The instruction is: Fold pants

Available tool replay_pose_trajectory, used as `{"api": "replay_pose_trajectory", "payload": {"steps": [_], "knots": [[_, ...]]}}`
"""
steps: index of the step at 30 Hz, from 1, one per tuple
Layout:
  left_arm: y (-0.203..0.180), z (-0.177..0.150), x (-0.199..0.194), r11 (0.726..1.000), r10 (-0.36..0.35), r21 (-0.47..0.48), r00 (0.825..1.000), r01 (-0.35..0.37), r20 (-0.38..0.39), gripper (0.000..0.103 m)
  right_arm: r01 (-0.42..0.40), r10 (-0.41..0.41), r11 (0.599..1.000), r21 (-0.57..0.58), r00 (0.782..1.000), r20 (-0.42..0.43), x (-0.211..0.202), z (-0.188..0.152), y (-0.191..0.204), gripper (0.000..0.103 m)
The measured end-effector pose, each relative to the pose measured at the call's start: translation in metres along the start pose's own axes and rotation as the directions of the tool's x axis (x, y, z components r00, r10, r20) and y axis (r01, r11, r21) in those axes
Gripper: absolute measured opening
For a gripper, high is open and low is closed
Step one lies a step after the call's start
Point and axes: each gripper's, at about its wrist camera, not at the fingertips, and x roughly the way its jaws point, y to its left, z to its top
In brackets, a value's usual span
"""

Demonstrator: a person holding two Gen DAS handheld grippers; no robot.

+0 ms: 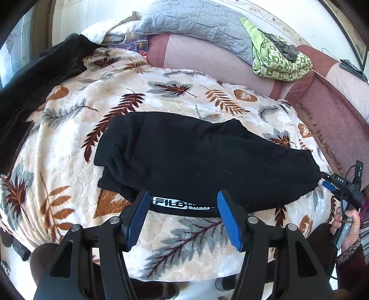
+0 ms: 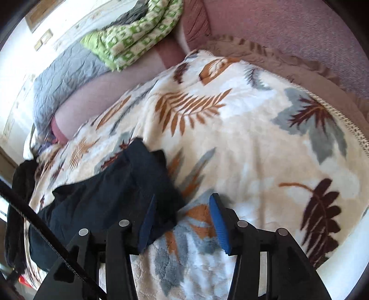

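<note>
Left wrist view, pants (image 1: 196, 157) just beyond open left gripper (image 1: 183, 196)

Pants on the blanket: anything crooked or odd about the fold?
Yes. The pants lie folded but uneven: the far top layer sits askew, its edge running diagonally, and the waistband sticks out below the near edge. The end near the right tongs is rumpled. No damage visible.

A home living room: a pink sofa (image 1: 322, 103) draped with a leaf-print blanket (image 1: 69, 143), a grey quilt (image 1: 196, 20) and framed pictures (image 2: 43, 12).
</note>
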Motion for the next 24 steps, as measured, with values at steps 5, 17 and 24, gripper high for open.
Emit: {"api": "replay_pose_trajectory", "payload": {"steps": [5,17,24], "knots": [[-0.003,0.000,0.003,0.999,-0.038,-0.027,0.999,0.037,-0.022,0.060,-0.096,0.097,0.995,0.014,0.995,-0.017,0.015,0.022,0.003,0.052],[-0.020,0.000,-0.001,0.999,0.012,0.042,1.000,-0.011,-0.012,0.060,-0.306,0.304,0.952,-0.005,0.948,-0.095,0.035,0.056,0.046,0.012],[-0.009,-0.002,0.007,1.000,0.014,0.002,0.999,-0.014,-0.030,0.060,-0.179,0.178,0.984,-0.005,0.981,-0.070,0.033,0.054,0.023,0.011]]}}
